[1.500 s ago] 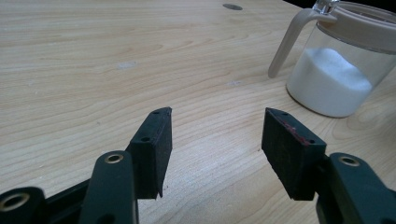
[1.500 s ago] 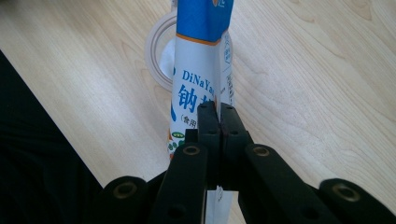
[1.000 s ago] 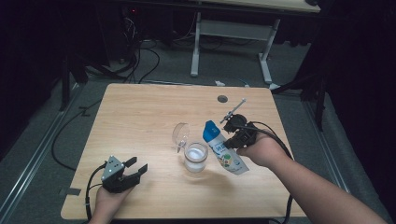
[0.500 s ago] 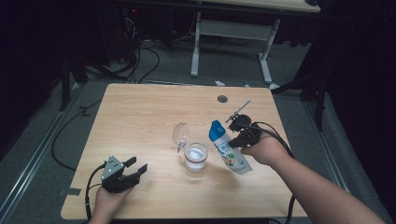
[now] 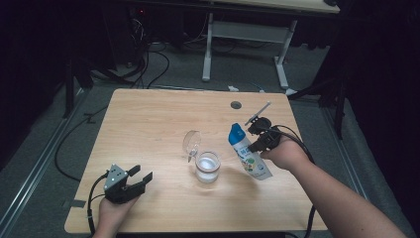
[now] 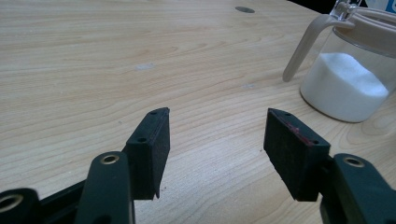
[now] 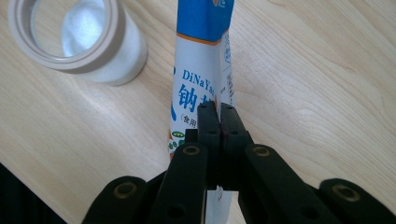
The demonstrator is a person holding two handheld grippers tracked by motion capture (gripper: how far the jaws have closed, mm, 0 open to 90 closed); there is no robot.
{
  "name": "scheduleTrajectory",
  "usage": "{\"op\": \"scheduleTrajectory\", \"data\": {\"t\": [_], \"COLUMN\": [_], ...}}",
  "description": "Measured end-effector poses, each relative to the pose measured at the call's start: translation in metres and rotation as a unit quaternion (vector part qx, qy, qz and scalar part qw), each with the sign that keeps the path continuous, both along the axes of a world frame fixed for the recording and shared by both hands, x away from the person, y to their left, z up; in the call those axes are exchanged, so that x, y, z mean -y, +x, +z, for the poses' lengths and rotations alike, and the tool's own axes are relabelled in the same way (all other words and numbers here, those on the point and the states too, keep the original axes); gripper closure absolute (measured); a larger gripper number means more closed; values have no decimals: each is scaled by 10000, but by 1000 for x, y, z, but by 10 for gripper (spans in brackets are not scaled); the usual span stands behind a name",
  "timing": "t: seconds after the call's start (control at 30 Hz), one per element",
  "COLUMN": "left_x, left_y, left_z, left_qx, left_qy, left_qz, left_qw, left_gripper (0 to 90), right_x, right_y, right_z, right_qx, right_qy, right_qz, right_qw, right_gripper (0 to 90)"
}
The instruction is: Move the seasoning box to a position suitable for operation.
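So the blue-and-white pouch is pinched flat by the right gripper and held tilted over the table, just right of the glass jar of white powder. The left gripper is rested near the front-left corner, jaws spread wide, nothing held between them.

Left tool hovering low over tabletop, black jaws standing wide apart, nothing sitting between them. Jaws just opening slightly further. Clear jar sitting at upper right, well apart from jaws, holding white powder. Beige handle curving down jar's left side. Small dark hole showing in tabletop at far edge.
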State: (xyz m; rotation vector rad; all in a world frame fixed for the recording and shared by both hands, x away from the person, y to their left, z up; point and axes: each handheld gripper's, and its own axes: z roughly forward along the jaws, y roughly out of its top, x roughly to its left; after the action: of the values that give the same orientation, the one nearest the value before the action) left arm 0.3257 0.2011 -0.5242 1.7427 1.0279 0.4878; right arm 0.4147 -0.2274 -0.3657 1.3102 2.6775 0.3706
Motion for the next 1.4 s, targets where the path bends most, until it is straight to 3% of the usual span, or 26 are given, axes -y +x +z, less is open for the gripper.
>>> {"op": "scheduleTrajectory", "data": {"t": [0.07,0.37,0.6,0.87,1.07,1.4], "left_x": [0,-1,-1,-3,-3,-3], "left_y": [0,-2,-2,0,0,0], "left_z": [0,2,-1,-5,-5,-6], "left_qx": [-14,118,97,16,31,53], "left_qy": [21,62,95,-32,-43,-64], "left_qz": [-24,-43,-5,-25,-27,-43], "left_qw": [10000,9999,9999,10000,10000,10000], "left_gripper": [416,336,297,292,291,291], "right_x": [3,14,24,34,36,46], "right_y": [3,9,15,19,17,5], "right_z": [-1,-5,-7,-13,-21,-20], "right_qx": [38,100,177,252,241,567], "right_qy": [-26,-83,-127,-168,-110,264], "right_qz": [101,-105,-259,-391,-450,-637], "right_qw": [9999,9999,9994,9988,9986,9960], "right_gripper": [895,896,895,895,896,896]}}
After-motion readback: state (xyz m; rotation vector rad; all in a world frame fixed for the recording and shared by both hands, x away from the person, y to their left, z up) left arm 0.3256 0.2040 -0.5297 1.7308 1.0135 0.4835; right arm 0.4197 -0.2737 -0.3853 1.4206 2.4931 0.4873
